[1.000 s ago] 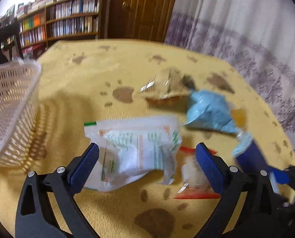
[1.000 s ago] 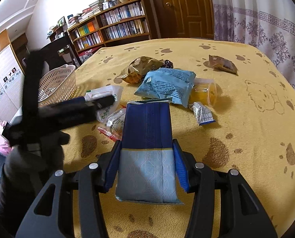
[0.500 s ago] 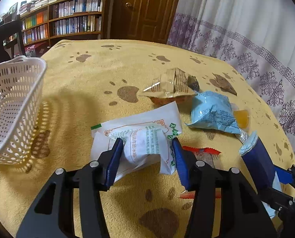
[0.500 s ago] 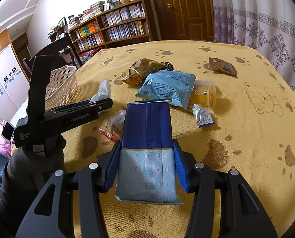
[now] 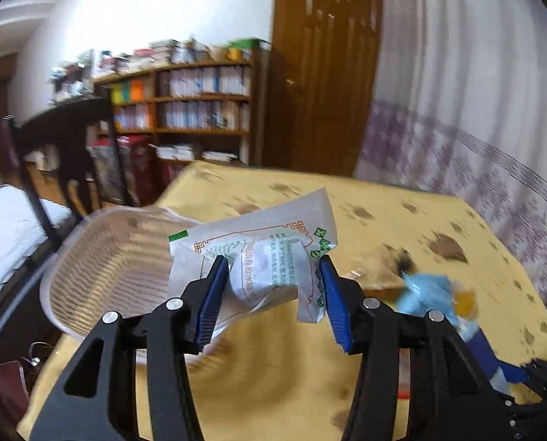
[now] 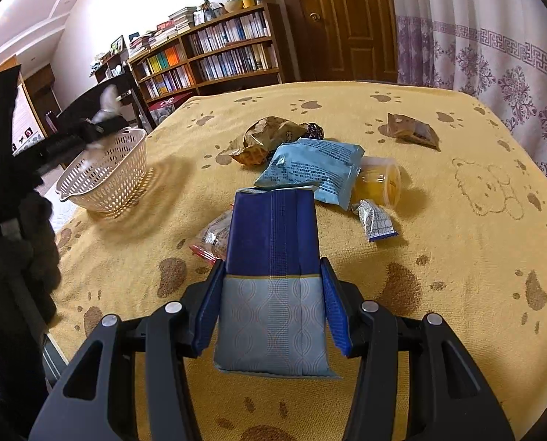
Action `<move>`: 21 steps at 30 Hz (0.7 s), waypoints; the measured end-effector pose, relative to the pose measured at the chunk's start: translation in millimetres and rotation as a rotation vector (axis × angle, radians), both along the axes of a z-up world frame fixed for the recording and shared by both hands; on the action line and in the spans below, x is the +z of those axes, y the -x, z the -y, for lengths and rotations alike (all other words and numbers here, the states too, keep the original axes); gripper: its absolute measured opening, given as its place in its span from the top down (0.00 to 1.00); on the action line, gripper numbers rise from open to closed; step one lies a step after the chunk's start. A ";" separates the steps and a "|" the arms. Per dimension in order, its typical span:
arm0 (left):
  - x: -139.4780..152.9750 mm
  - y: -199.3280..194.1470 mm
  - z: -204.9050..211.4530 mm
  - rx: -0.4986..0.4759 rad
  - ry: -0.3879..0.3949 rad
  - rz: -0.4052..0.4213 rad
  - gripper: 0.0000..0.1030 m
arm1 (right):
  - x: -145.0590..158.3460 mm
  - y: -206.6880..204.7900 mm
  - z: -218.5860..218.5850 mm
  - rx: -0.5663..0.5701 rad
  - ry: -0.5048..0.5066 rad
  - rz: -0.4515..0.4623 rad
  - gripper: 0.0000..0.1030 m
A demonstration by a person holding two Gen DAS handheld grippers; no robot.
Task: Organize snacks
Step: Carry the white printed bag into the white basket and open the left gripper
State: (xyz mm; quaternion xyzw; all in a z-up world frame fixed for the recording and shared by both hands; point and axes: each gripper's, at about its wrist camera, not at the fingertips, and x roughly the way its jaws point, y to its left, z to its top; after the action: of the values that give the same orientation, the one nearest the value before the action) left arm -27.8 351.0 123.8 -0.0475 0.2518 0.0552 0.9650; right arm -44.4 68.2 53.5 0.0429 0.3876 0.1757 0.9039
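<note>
While the left wrist view is smearing with blur, the far edge of the white basket (image 5: 100, 268) and the pale blue packet (image 5: 426, 294) at the right are showing only as soft shapes, and the bookshelf (image 5: 200, 103) spines are too smudged to read. A gloved hand (image 6: 27, 242) is cutting in at the left border of the right wrist view, its gripper frame half out of frame. Green and brown print is running across the white snack packet (image 5: 270, 261), with a brown ornamental border and a green tab at one corner; the characters are too small to make out. Dark text is also covering the pale blue packet in the right wrist view, unreadable at this size.

The left hand-held gripper (image 5: 271, 286) is clamping the white snack packet between its blue pads (image 5: 211, 301), crumpling it in the middle, and is holding it in the air just beside the basket's near rim. The right hand-held gripper (image 6: 271, 305) is squeezing a navy and grey pack (image 6: 271, 275) upright above the yellow paw-print cloth (image 6: 457, 257) on the counter, with a brown bag (image 6: 273, 134), a yellow jelly cup (image 6: 380, 183) and a small silver sachet (image 6: 374, 220) lying beyond it
</note>
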 end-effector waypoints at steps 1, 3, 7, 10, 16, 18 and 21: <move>2.9 0.2 -8.1 0.021 0.003 0.003 0.50 | 0.1 0.0 0.0 0.001 0.000 0.000 0.51; 6.0 0.4 -22.2 0.059 0.015 0.003 0.50 | 0.3 0.5 -0.6 0.003 0.001 0.000 0.51; 9.6 -0.3 -44.3 0.141 0.004 0.006 0.49 | 1.4 1.6 -1.0 0.006 -0.001 0.004 0.51; 12.9 -1.1 -59.0 0.193 0.009 0.014 0.36 | 1.3 1.6 -1.0 0.005 -0.004 0.004 0.51; 25.1 11.8 -85.0 0.280 0.019 0.062 0.17 | 1.1 3.0 -3.6 0.014 -0.006 0.005 0.51; 27.5 16.8 -88.3 0.296 0.022 0.075 0.17 | 0.9 3.7 -5.3 0.018 -0.005 0.006 0.51; 32.2 22.7 -93.2 0.307 0.033 0.092 0.17 | 4.2 4.7 -8.8 0.026 -0.007 0.016 0.51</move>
State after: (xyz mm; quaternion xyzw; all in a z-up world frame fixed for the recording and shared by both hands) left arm -50.5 444.2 155.9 -0.1036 0.1979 0.1957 0.9549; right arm -49.0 77.0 57.7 0.0396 0.3804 0.1892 0.9044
